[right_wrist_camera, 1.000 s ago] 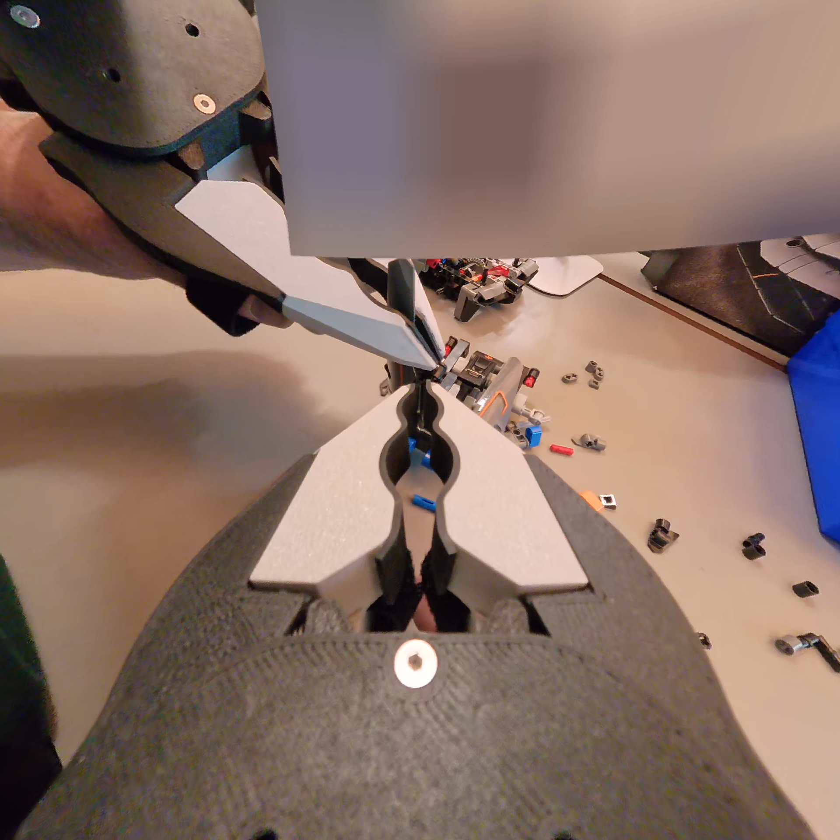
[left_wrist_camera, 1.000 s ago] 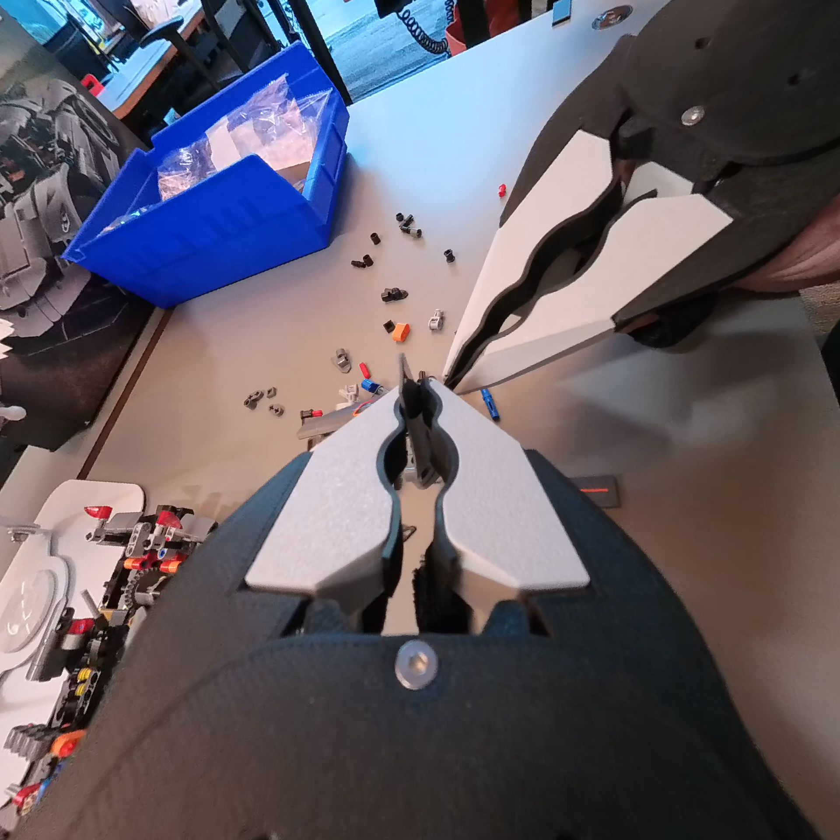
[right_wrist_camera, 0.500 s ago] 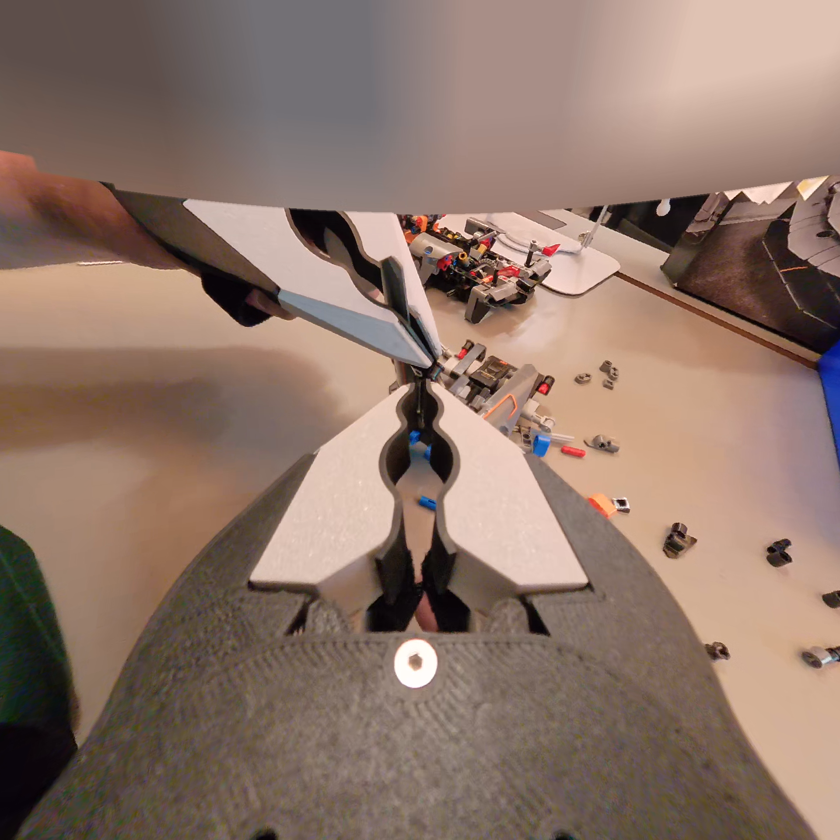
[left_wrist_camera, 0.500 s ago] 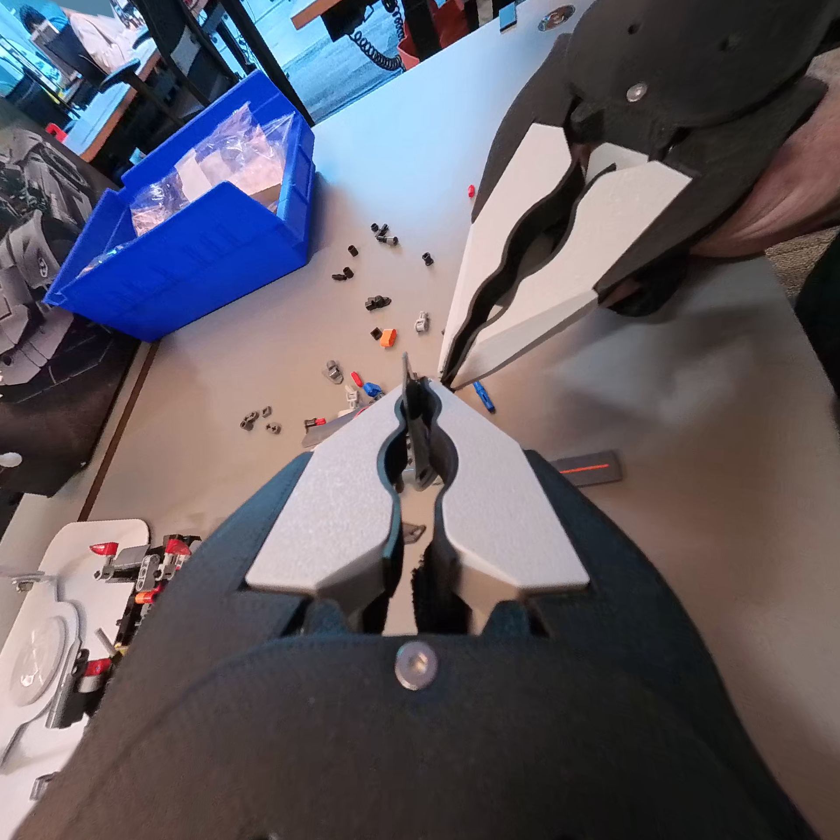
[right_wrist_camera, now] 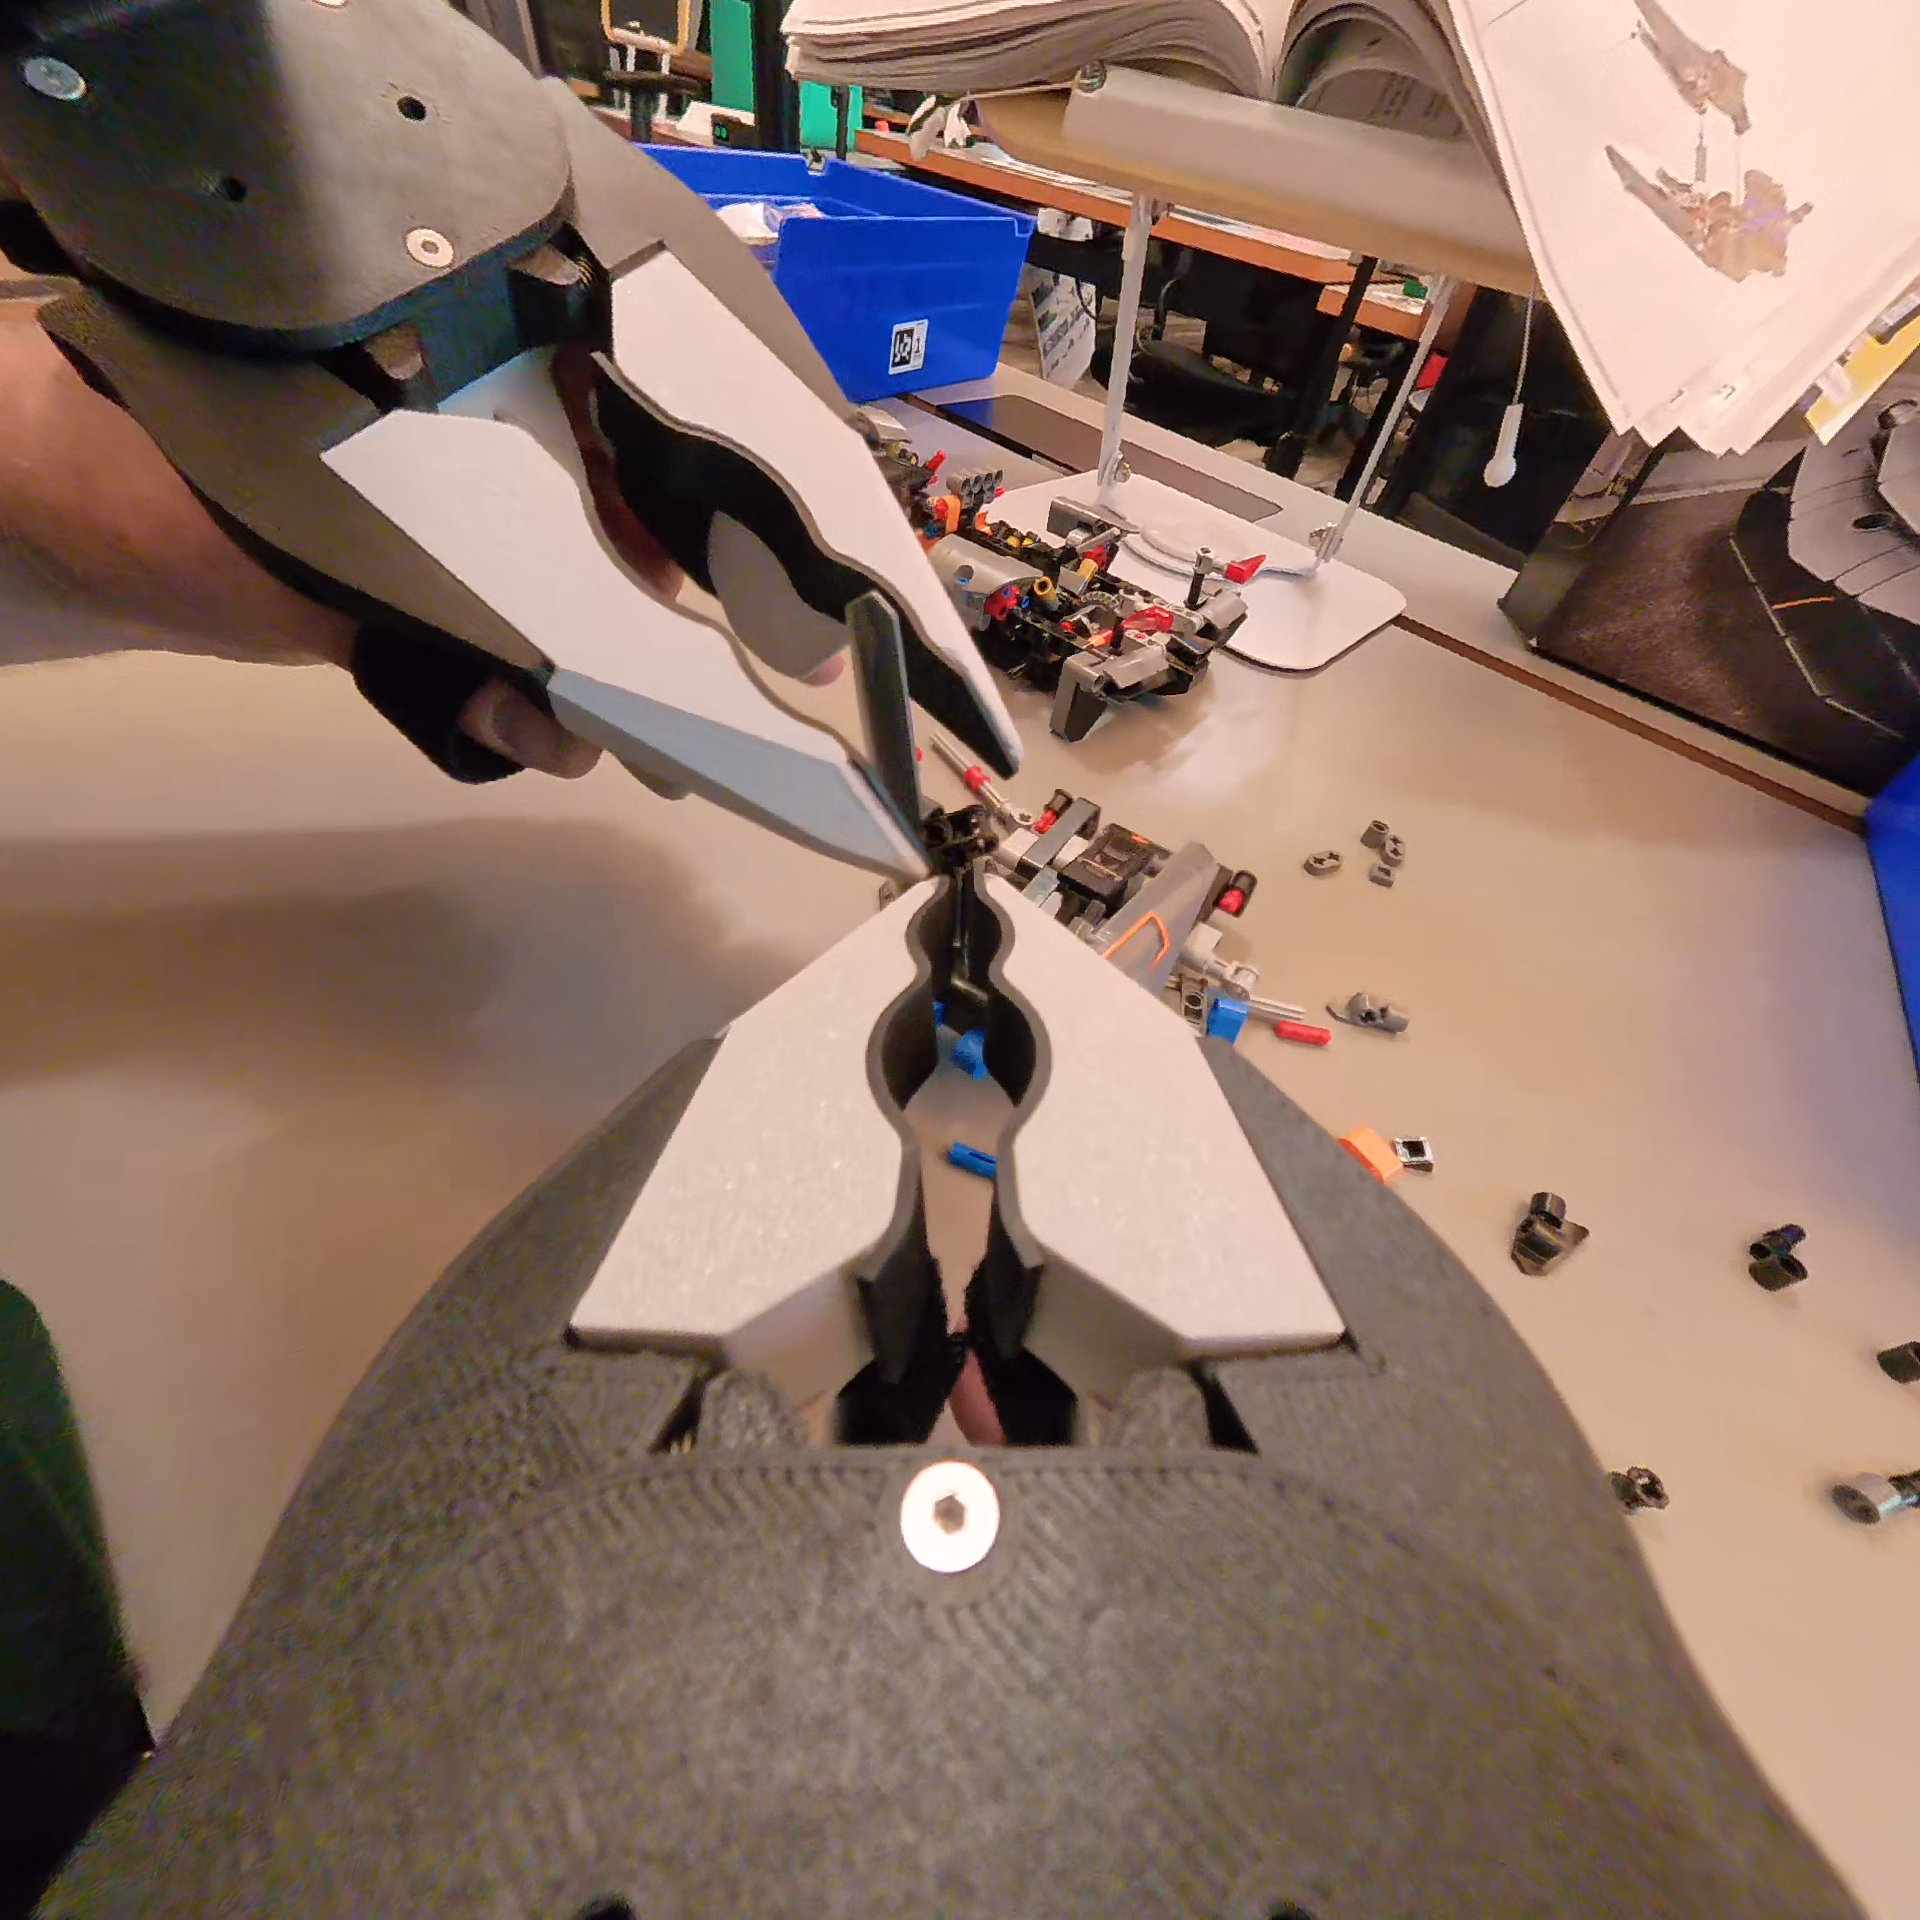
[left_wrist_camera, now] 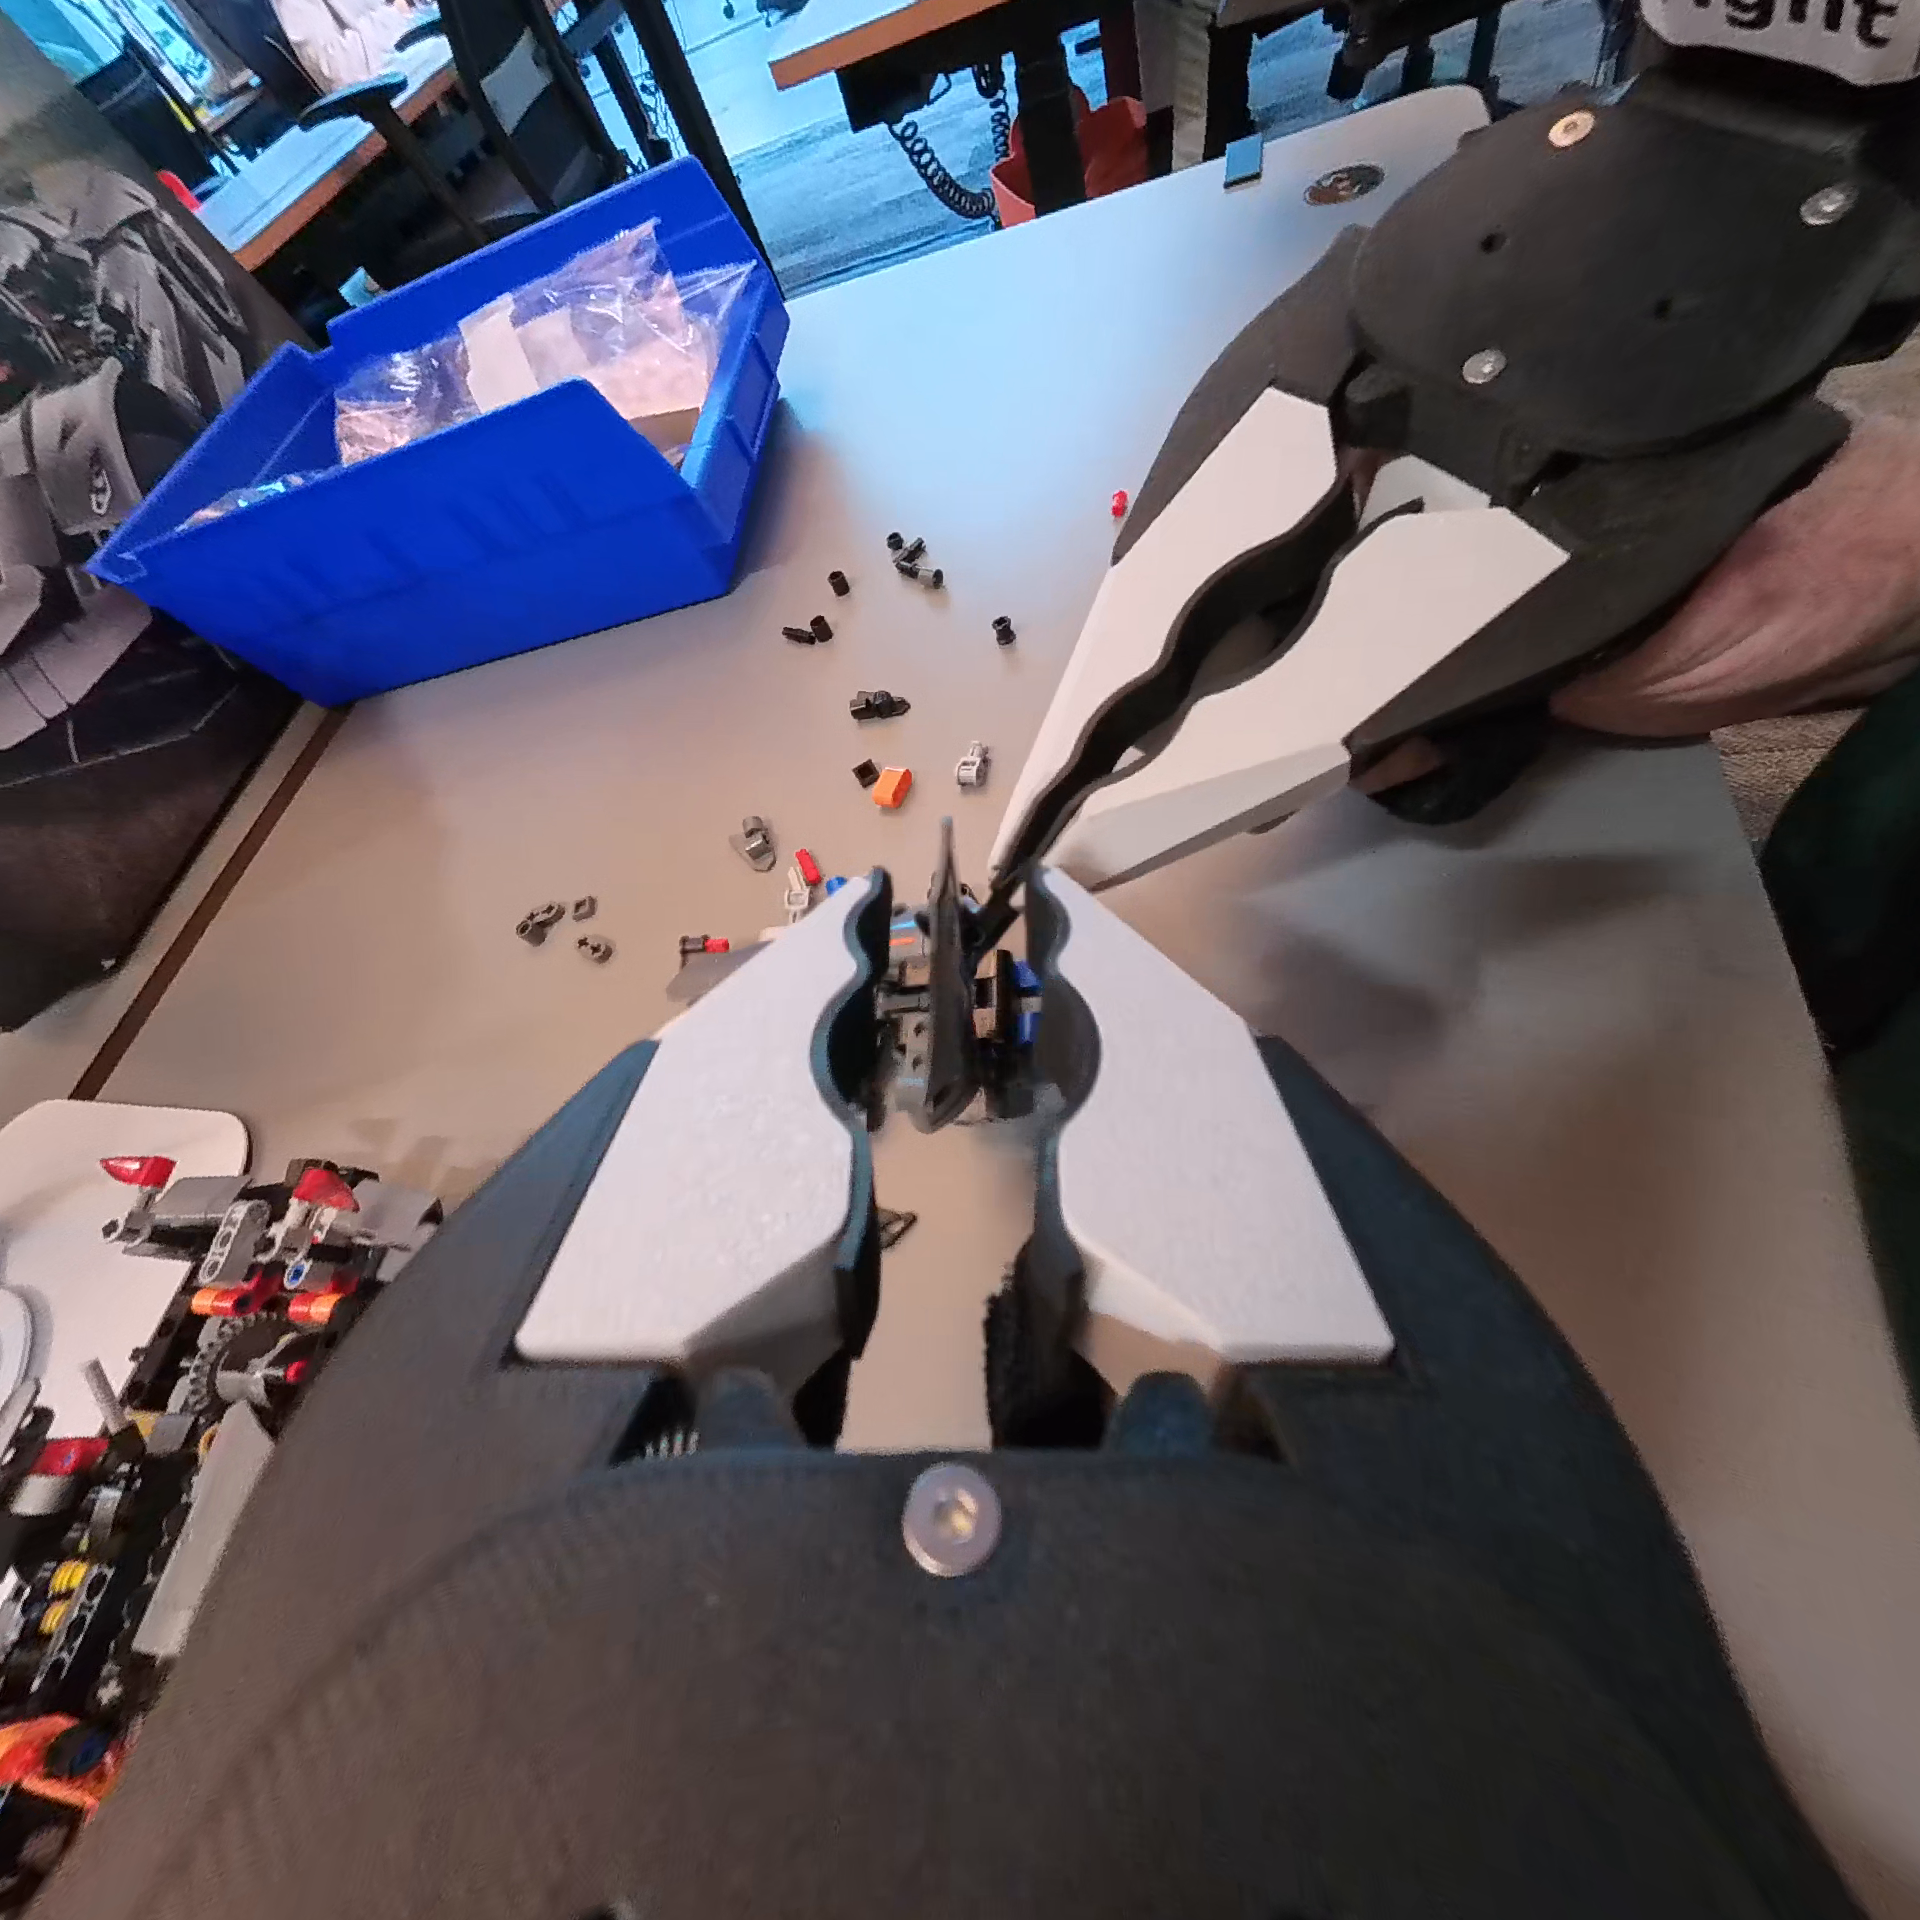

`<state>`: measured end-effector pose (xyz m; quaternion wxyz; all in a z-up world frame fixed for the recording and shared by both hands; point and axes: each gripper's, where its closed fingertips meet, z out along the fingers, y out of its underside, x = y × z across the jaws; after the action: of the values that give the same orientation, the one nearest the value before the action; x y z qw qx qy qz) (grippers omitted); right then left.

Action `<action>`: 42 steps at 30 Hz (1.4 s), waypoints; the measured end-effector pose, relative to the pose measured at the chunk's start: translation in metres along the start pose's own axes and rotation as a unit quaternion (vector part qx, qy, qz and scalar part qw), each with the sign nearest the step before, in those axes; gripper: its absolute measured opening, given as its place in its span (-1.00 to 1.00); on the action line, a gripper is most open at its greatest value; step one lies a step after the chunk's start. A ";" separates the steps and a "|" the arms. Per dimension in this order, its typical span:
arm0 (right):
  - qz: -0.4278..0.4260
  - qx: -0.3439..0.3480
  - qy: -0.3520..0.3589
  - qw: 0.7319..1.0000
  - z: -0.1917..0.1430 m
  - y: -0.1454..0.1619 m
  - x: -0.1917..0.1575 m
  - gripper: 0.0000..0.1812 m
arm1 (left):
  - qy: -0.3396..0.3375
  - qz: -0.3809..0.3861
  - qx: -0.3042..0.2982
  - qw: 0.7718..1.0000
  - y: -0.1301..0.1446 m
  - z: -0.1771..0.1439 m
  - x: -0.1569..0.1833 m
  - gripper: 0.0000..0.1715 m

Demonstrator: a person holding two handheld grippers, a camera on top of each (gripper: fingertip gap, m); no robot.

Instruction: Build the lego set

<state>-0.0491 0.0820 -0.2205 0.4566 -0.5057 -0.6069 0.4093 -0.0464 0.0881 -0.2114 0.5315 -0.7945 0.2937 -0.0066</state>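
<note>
Gripping a thin black piece (right_wrist_camera: 961, 935), right gripper (right_wrist_camera: 958, 883), left gripper (left_wrist_camera: 956, 888) jaws apart, instruction book (right_wrist_camera: 1558, 156) only in right view.

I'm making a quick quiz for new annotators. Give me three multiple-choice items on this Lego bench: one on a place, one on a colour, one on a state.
1. Where does the blue bin stand?
A. On the table, beyond the loose pieces, to the left
B. Between the left gripper's fingers
C. On the white stand base

2. What colour is the small sloped piece lying beside the tiny black square one?
A. Green
B. Orange
C. Yellow

3. Which gripper is open?
A. Left only
B. Right only
C. Both

Answers:
1. A: the blue bin sits on the table, far left in the left wrist view.
2. B: the sloped piece is plainly orange.
3. A: the left gripper has its fingers apart, while the right gripper is closed on a thin black piece.
</note>
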 end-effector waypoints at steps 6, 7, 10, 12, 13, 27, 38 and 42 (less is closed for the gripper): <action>-0.006 -0.001 -0.002 1.000 0.001 0.000 -0.002 -1.00 | -0.016 -0.016 -0.024 0.999 0.010 -0.007 -0.003 -0.67; -0.008 -0.002 -0.002 1.000 0.001 0.001 -0.002 -1.00 | -0.019 -0.011 -0.031 0.999 0.012 -0.006 -0.002 -0.71; -0.011 -0.003 -0.004 1.000 0.001 0.001 -0.003 -1.00 | -0.023 -0.008 -0.044 0.999 0.017 -0.003 -0.001 -0.82; -0.013 -0.004 -0.008 1.000 0.001 0.001 -0.005 -1.00 | -0.023 -0.013 -0.042 0.999 0.017 -0.002 -0.001 -0.85; -0.014 -0.005 -0.009 1.000 0.001 0.002 -0.005 -1.00 | -0.022 -0.016 -0.040 0.999 0.017 -0.002 -0.001 -0.87; 0.033 0.024 -0.021 0.999 0.002 -0.008 0.004 -1.00 | -0.026 -0.095 -0.009 0.995 0.010 -0.001 -0.009 -0.93; 0.068 0.043 -0.036 0.996 0.000 -0.013 0.009 -1.00 | -0.031 -0.127 0.003 0.991 0.004 0.003 -0.011 -0.93; 0.068 0.044 -0.037 0.996 0.000 -0.013 0.009 -1.00 | -0.037 -0.122 -0.001 0.992 0.004 0.003 -0.012 -0.90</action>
<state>-0.0527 0.0889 -0.2063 0.4267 -0.5100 -0.5690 0.4838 -0.0570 0.0949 -0.2126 0.5360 -0.8249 0.1746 -0.0423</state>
